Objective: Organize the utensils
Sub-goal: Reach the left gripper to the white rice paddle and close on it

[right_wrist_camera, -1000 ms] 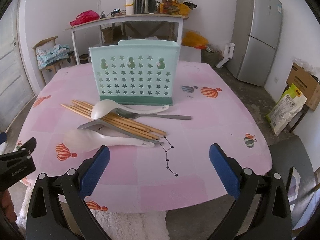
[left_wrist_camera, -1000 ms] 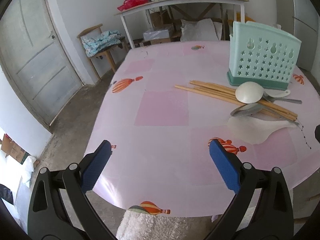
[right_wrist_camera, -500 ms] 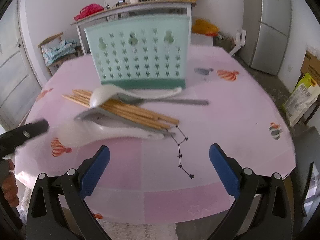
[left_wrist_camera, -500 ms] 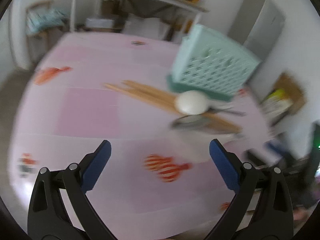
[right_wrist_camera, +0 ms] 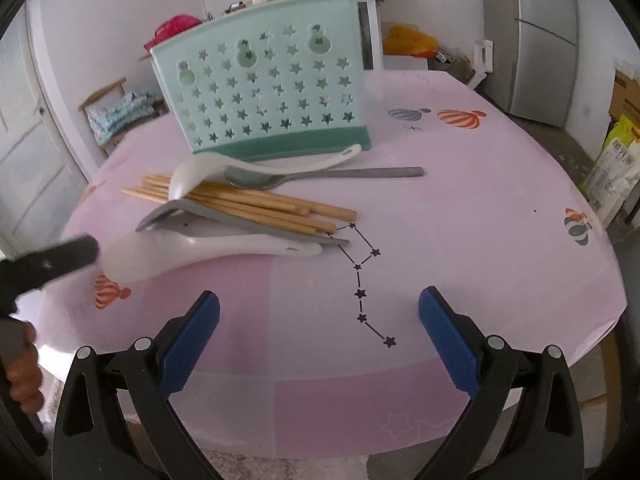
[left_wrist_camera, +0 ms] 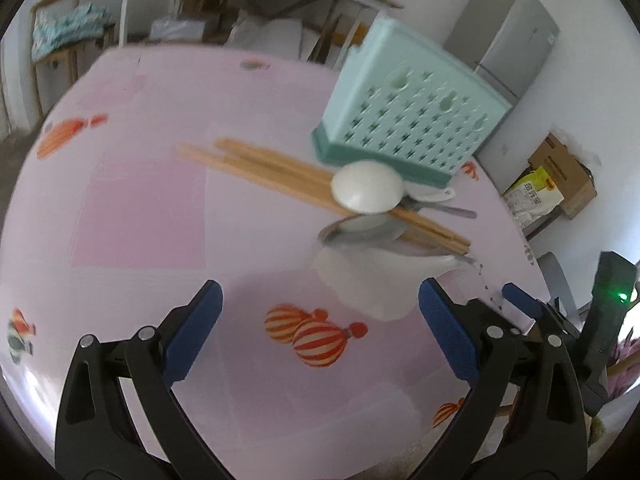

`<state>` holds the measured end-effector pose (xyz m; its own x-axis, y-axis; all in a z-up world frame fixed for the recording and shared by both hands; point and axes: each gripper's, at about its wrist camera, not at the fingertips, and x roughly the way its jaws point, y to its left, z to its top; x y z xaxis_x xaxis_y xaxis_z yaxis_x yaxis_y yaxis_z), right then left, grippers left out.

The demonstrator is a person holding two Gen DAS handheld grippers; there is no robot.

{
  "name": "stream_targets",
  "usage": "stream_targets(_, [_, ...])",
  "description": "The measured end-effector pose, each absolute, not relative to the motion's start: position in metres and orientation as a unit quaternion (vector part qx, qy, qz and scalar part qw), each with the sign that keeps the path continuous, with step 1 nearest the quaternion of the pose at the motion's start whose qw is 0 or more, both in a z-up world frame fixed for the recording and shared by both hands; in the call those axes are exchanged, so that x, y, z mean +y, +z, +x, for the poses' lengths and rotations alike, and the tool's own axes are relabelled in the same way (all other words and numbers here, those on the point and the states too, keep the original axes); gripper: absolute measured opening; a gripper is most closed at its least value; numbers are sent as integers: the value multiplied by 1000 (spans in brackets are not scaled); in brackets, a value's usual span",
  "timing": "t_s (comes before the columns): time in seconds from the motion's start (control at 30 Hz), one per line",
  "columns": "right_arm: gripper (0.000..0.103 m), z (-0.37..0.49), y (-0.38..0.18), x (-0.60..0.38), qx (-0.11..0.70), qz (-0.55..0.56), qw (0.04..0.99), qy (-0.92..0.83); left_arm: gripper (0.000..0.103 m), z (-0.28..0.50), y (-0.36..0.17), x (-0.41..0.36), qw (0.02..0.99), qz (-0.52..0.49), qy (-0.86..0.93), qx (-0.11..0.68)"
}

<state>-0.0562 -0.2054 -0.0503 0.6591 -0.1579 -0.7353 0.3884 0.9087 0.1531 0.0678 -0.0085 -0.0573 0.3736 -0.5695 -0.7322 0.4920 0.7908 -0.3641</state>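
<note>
left gripper [left_wrist_camera: 320,330]: jaws spread wide, nothing between the blue pads, hovering over the pink tablecloth near the striped balloon print [left_wrist_camera: 316,340]
right gripper [right_wrist_camera: 318,338]: also wide open and holding nothing, above the table edge, just in front of the star constellation print [right_wrist_camera: 362,280]
utensil holder [right_wrist_camera: 264,92]: mint green caddy with star cutouts, standing on the table behind the pile, looks empty from here but can't see inside
chopsticks [right_wrist_camera: 256,204]: bundle of wooden ones lying flat in front of the holder, part of the heap
white soup spoon [right_wrist_camera: 240,170]: bowl face down resting on the chopsticks, handle running along the holder's base
metal spoon [right_wrist_camera: 320,176]: grey, lying just beside the white soup spoon, handle pointing right
grey spatula [right_wrist_camera: 224,220]: tucked under the chopsticks, crossing them
white rice paddle [right_wrist_camera: 200,252]: nearest piece of the heap, flat on the cloth, its broad end close to the left gripper's tip
table [right_wrist_camera: 480,200]: round, pink balloon-print cover
fridge [right_wrist_camera: 544,36]: grey, back right by the wall
</note>
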Motion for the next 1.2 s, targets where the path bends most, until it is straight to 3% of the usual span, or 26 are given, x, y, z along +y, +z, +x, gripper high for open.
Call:
stream_targets(0.43, [97, -61, -47, -210, 372, 170, 902, -138, 94, 65, -59, -8, 830, -18, -317, 458])
stream_targets(0.53, [97, -61, -47, -212, 377, 173, 900, -134, 71, 61, -52, -6, 823, -51, -344, 449])
stream_targets(0.6, [97, -61, -47, -214, 377, 178, 900, -131, 66, 59, -48, -9, 818, -59, -361, 445])
stream_targets(0.87, [97, -63, -47, -215, 377, 181, 900, -128, 19, 73, -72, -18, 768, -134, -367, 507])
stream_targets(1.0, [97, -63, -47, -215, 376, 186, 899, -127, 7, 79, -78, -15, 762, -157, -355, 517])
stream_targets(1.2, [97, -63, -47, -215, 377, 184, 899, -128, 6, 79, -76, 7, 757, -173, -328, 538])
